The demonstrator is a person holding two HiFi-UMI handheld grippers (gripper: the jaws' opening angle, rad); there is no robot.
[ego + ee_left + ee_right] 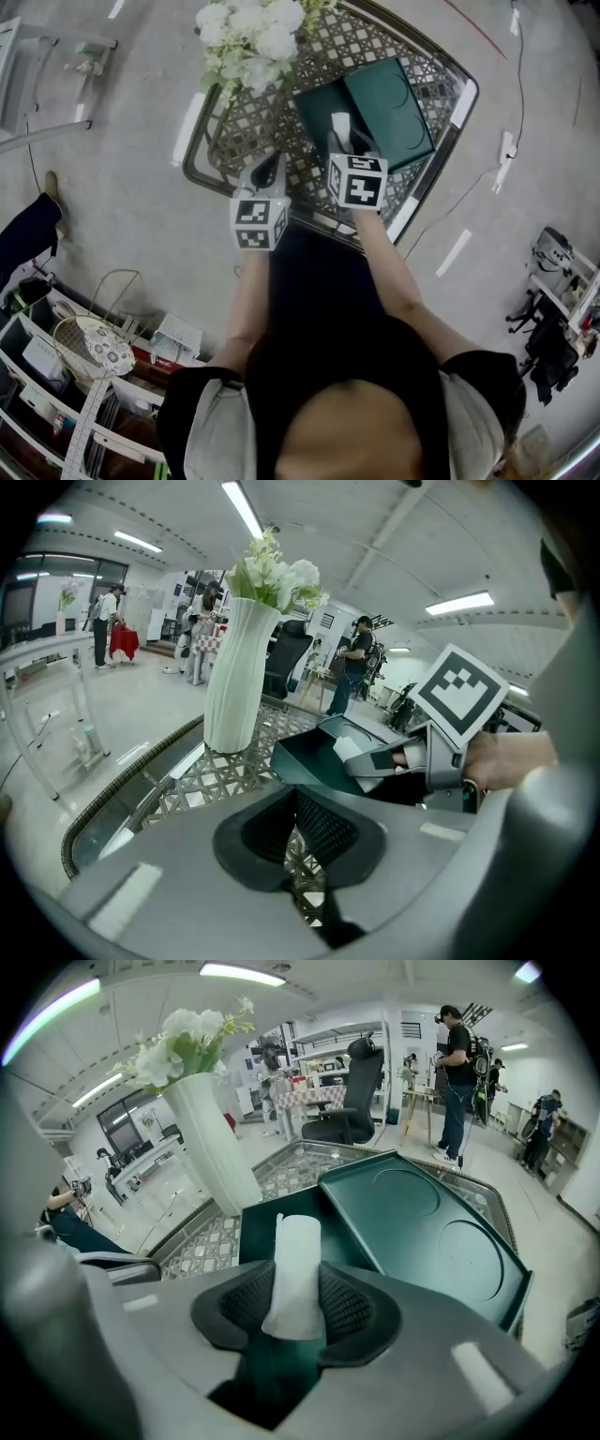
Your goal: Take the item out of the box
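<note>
White roll pinched upright in right hand-held gripper over green box, likely to clear rim; left hand-held gripper narrow, empty.

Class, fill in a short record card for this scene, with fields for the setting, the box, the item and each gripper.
Setting: lattice-top table with a white vase of white flowers
Box: dark green box, open, its lid laid back to one side
Item: white roll, upright above the box
Right gripper: jaws closed on the white roll
Left gripper: jaws together, nothing between them, over the table beside the box
</note>
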